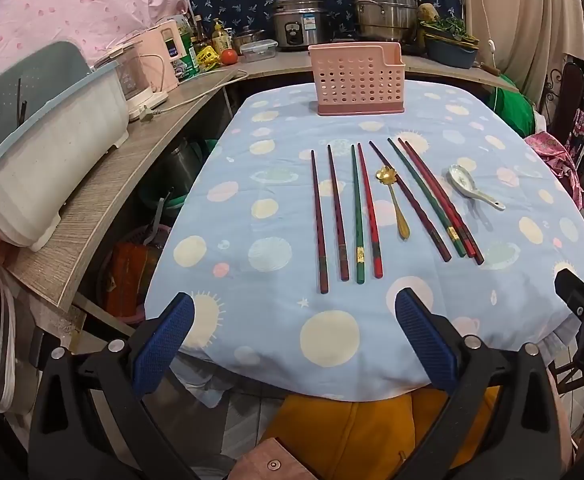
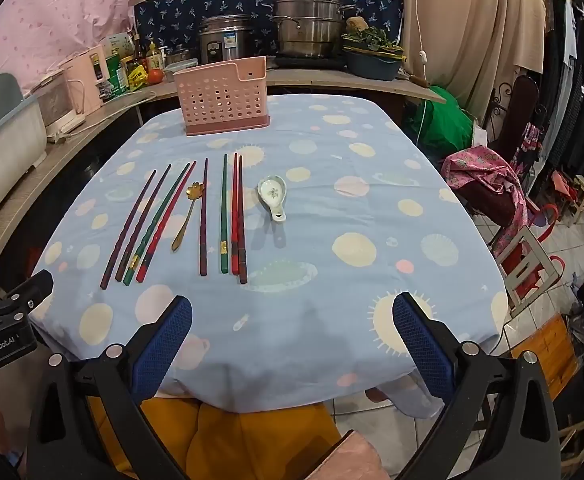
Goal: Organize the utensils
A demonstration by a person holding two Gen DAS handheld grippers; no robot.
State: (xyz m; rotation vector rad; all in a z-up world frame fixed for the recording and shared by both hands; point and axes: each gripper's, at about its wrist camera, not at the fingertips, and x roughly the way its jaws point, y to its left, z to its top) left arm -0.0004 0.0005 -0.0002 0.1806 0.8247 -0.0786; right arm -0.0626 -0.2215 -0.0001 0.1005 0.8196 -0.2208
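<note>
Chopsticks [image 1: 358, 216] lie in a loose row across the middle of my worktop [image 1: 252, 312], eight of them, with a gold spoon [image 1: 394, 200] among them and a white spoon [image 1: 470, 188] at 3 o'clock of the row. At 12 o'clock stands the pink holder [image 1: 358, 80], well apart from the sticks. My left tongs [image 1: 294, 340] and right tongs [image 2: 292, 340] both hover spread wide over the near edge, holding nothing.
</note>
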